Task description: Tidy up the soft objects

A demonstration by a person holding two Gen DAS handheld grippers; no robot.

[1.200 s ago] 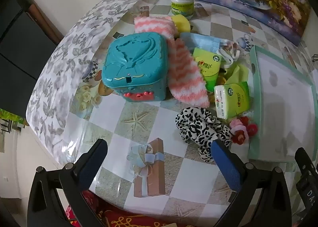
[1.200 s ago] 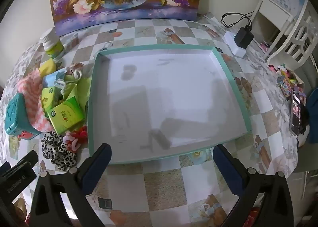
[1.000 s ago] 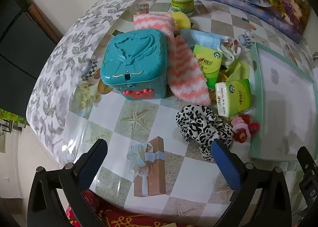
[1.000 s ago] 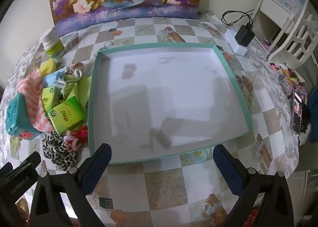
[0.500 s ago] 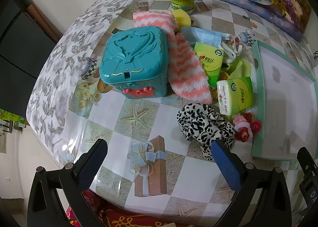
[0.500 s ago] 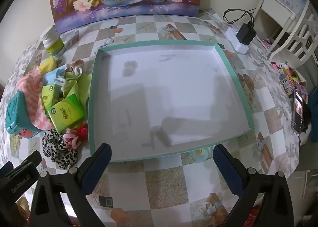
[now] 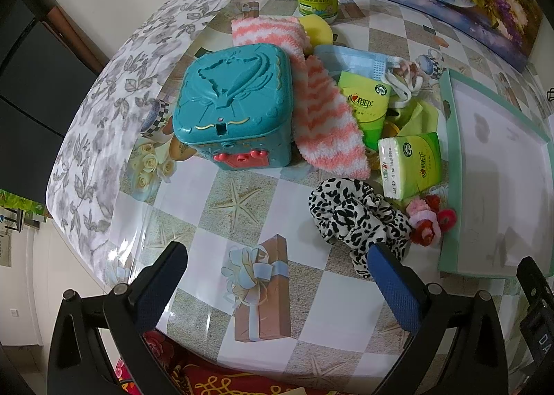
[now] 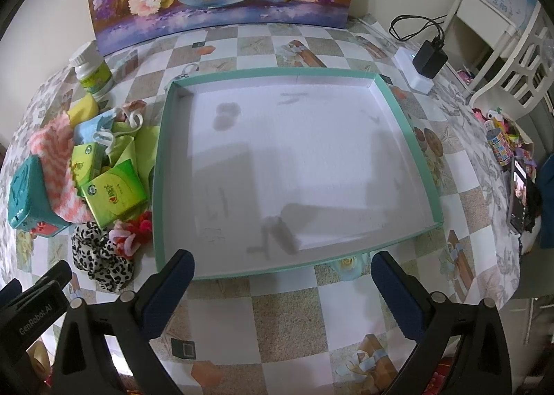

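Hovering spread and empty: left gripper (image 7: 277, 277), right gripper (image 8: 282, 279). Sorting is not yet starting; next, likely reaching for scrunchie (image 7: 356, 218) at one o'clock, bound for tray (image 8: 401, 111).

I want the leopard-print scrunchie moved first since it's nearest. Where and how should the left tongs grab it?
Take the black-and-white leopard-print fabric scrunchie at its near-left lobe, coming from above with the open left tongs. That side lies bare on the checkered tablecloth; its far-right side touches the pink-and-red fuzzy hair tie and the green tissue pack.
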